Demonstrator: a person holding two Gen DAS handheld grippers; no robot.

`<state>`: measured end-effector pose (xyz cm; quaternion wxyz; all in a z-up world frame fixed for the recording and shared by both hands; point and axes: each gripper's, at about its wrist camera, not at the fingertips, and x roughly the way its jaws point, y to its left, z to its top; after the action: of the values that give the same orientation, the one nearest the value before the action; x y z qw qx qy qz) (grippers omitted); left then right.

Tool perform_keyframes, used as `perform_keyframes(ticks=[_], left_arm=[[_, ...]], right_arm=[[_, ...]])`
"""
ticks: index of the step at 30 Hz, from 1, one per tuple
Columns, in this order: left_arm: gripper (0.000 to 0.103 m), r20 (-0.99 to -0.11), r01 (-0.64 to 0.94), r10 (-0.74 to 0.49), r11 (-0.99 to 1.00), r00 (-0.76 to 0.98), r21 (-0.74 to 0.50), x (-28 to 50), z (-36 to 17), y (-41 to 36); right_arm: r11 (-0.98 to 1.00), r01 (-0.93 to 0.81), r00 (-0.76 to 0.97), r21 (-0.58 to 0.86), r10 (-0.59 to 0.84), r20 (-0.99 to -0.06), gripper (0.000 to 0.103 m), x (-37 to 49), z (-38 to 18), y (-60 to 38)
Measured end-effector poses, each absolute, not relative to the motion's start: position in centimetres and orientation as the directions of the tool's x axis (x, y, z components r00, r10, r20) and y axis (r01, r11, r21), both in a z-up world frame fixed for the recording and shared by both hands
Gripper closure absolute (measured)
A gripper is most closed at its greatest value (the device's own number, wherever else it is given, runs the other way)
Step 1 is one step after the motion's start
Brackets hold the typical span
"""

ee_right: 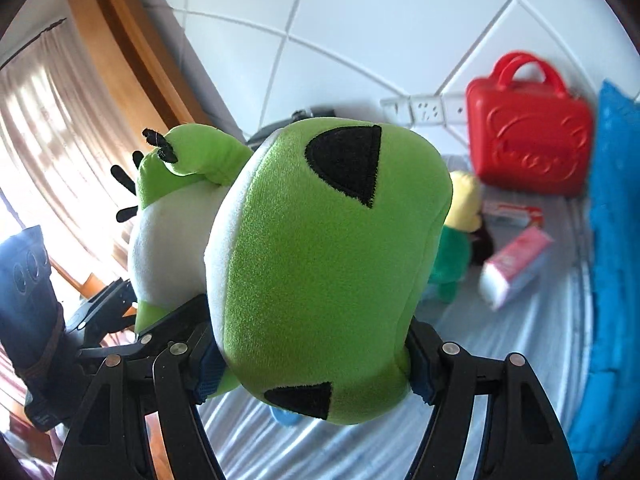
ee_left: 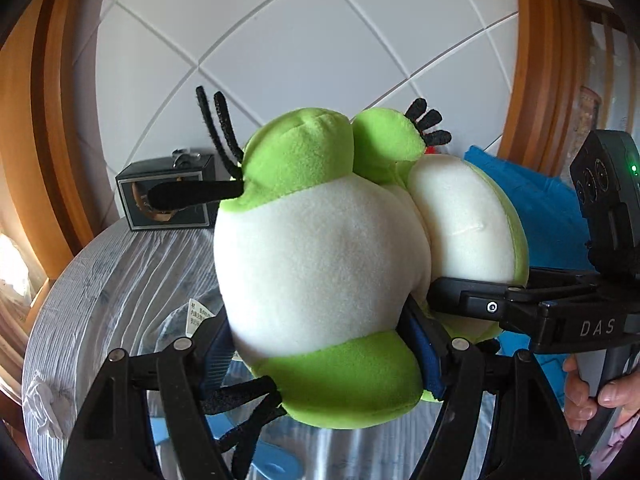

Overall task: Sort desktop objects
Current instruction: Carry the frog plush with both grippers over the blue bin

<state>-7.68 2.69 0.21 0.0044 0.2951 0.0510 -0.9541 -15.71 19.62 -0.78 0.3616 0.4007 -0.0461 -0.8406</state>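
A green and white plush toy point(ee_left: 320, 264) with black pipe-cleaner legs fills the left wrist view, held above the table. My left gripper point(ee_left: 324, 344) is shut on one lobe of it. My right gripper point(ee_left: 440, 300) comes in from the right and grips the other lobe. In the right wrist view the plush toy point(ee_right: 320, 260) shows its green back with black triangle patches, and my right gripper point(ee_right: 312, 364) is shut on it. The left gripper point(ee_right: 116, 312) shows at the left, on the far lobe.
A round table with a grey striped cloth point(ee_left: 120, 280) lies below. A dark box point(ee_left: 168, 196) stands at its far edge. A red case point(ee_right: 528, 140), a small doll point(ee_right: 460, 236), a pink-white pack point(ee_right: 516, 272) and blue cloth point(ee_right: 616, 240) lie to the right.
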Motion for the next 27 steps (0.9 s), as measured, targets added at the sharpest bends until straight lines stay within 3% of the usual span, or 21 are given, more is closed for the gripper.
perform_keyframes(ticks=[14, 27], left_arm=[[0.029, -0.449, -0.173, 0.187, -0.982, -0.874, -0.072, -1.4, 6.3, 8.5], [0.029, -0.373, -0.400, 0.383, -0.916, -0.845, -0.032, 0.0, 11.1, 23.8]], right_arm=[[-0.826, 0.466, -0.614, 0.319, -0.561, -0.556, 0.030, -6.4, 5.5, 26.7], [-0.905, 0.305, -0.775, 0.296, -0.417, -0.475, 0.030, -0.7, 10.2, 41.7]])
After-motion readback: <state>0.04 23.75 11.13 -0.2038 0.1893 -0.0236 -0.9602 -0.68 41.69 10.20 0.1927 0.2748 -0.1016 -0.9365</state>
